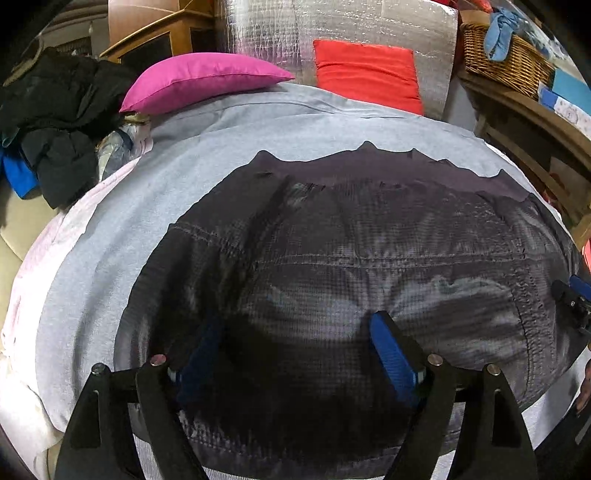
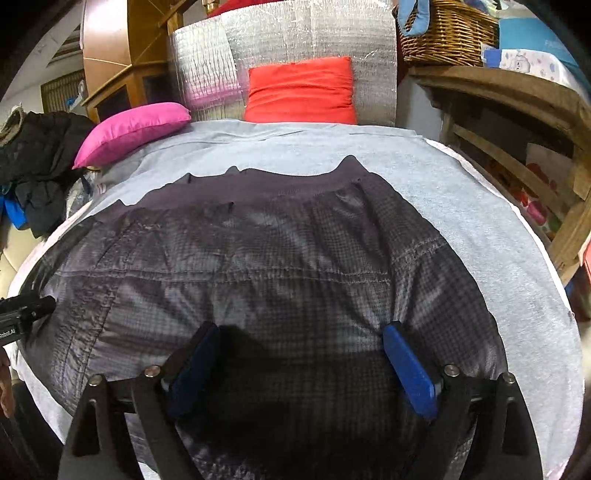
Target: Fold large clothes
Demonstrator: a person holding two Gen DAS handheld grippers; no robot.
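Jacket (image 1: 369, 240) beside pink pillow (image 1: 199, 79)

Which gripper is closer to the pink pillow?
Left. The left gripper hovers over the dark jacket on the side of the pink pillow; the right gripper hovers toward the shelf side.

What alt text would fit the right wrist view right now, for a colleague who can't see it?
A dark grey checked garment lies spread flat on a light grey sheet, with the right hand-held gripper above its near edge, jaws open and nothing between them. Behind stand a pink cushion, a red cushion and a wicker basket.
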